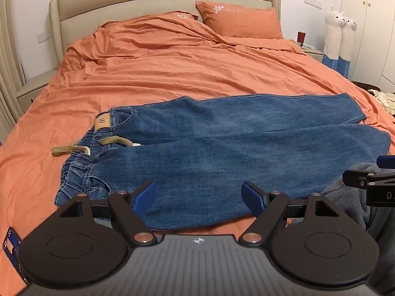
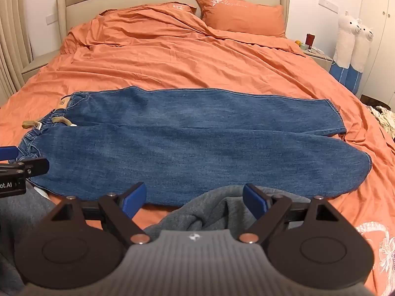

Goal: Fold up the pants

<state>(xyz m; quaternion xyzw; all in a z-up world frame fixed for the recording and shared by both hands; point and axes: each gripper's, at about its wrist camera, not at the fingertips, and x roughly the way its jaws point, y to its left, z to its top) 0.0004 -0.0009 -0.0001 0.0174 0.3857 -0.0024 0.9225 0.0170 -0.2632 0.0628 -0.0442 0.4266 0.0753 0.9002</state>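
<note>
Blue jeans [image 1: 222, 148] lie flat across the orange bed, folded lengthwise with one leg on the other, waistband with a tan drawstring [image 1: 74, 149] at the left and hems at the right. They also show in the right wrist view [image 2: 197, 145]. My left gripper [image 1: 198, 198] is open and empty, just above the jeans' near edge toward the waist end. My right gripper [image 2: 193, 201] is open and empty, near the jeans' near edge toward the hem end, over a grey garment [image 2: 209, 209].
The orange duvet [image 1: 172, 69] covers the bed, with pillows [image 1: 239, 22] at the headboard. A phone [image 1: 12, 246] lies at the near left. A nightstand [image 2: 318, 54] and llama plush toys [image 2: 353, 39] stand at the right. Loose clothes [image 2: 385, 120] lie off the right edge.
</note>
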